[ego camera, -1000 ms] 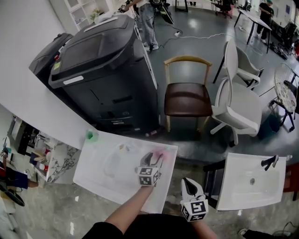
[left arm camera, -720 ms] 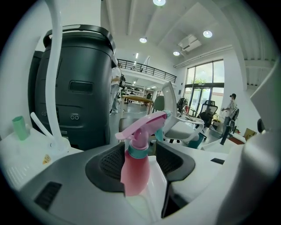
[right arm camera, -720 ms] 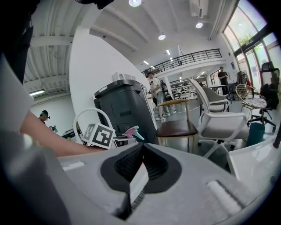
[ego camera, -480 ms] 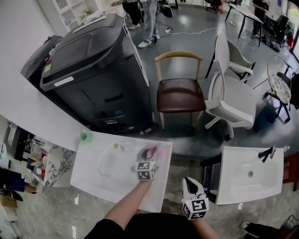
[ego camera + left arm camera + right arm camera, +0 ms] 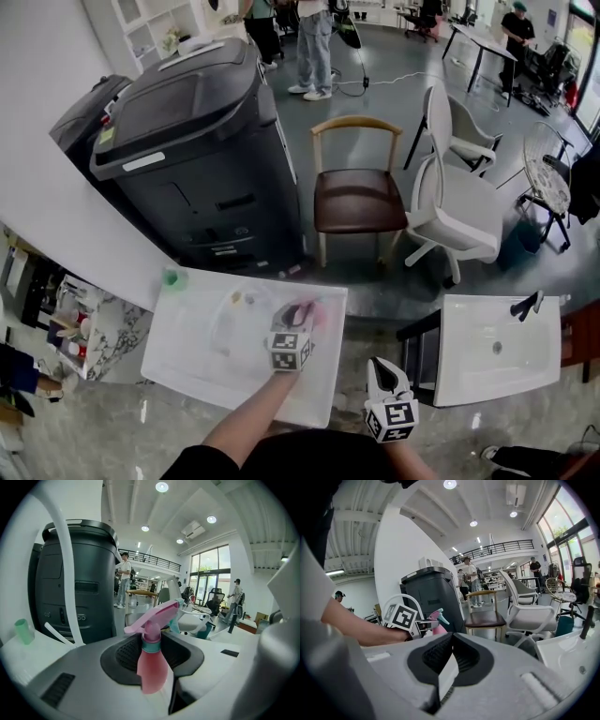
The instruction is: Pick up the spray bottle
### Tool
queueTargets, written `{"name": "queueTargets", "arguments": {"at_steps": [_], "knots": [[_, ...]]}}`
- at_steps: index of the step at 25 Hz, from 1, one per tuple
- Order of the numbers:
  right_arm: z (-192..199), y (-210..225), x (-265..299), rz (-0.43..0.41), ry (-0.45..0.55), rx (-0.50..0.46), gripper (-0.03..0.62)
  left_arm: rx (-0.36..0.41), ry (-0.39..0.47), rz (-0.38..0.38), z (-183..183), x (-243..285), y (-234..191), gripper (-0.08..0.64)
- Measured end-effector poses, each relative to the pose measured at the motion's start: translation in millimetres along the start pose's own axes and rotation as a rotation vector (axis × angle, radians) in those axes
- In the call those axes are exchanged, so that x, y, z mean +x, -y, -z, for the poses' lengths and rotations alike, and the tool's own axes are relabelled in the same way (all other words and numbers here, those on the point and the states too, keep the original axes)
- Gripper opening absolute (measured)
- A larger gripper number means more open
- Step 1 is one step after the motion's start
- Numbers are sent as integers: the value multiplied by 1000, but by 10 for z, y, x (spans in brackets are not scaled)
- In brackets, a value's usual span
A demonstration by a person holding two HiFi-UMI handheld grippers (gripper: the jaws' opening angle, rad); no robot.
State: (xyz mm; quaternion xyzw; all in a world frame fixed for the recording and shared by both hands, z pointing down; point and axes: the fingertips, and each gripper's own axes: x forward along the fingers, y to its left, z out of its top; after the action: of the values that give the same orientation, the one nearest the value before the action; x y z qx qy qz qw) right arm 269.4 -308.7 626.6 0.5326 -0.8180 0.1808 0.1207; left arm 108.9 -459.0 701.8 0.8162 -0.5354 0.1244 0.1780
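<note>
Left gripper (image 5: pixel 298 321) pinching spray bottle (image 5: pixel 152 663); right gripper (image 5: pixel 451 644) empty, jaws pressed together.

Left jaws part-way closed, clamped on the pink bottle's body just under its teal collar. Bottle upright between the pads, with the pink trigger head and teal nozzle pointing away from the camera. It sits over the far right part of the white tabletop (image 5: pixel 187 361); can't tell whether its base is clear of the surface. Black-and-white square markers on the left cube (image 5: pixel 289 349), no readable text. The left forearm reaches forward across the tabletop's near edge, gripper aimed ahead and slightly down. The right gripper is off the tabletop's near right corner, close to the person's body, aimed forward, nothing between its pads. Small green cup (image 5: pixel 173 277) at the tabletop's far left corner.
</note>
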Motion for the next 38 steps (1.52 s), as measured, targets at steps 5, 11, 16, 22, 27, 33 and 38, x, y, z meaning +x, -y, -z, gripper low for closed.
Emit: {"name": "queueTargets", "arguments": {"at_steps": [5,11,16,22,27,33,38], "knots": [[-98,-298,-65,38,40,14,-2,48,27,61,-206,-519,120,138],[-154,-645,-194,94,79,6,-2,102,66,117,-307,-1247,158,138],[-151,-969,-388,145,106,29,-2,125,71,142,-361,-1904,89,138],[-143,-1390,-575,177,135,39,-2,79,115,156,-436,-2602,-97,138],[-103,-1835,-688,178,148,0,-3,77,118,156,-326,-3071,-286,138],[24,-2259,-826,181,162,-20,-3,75,111,162,-47,-3500,-442,138],[94,-2507,-896,180,165,-41,-3,76,111,172,123,-3773,-505,138]]}}
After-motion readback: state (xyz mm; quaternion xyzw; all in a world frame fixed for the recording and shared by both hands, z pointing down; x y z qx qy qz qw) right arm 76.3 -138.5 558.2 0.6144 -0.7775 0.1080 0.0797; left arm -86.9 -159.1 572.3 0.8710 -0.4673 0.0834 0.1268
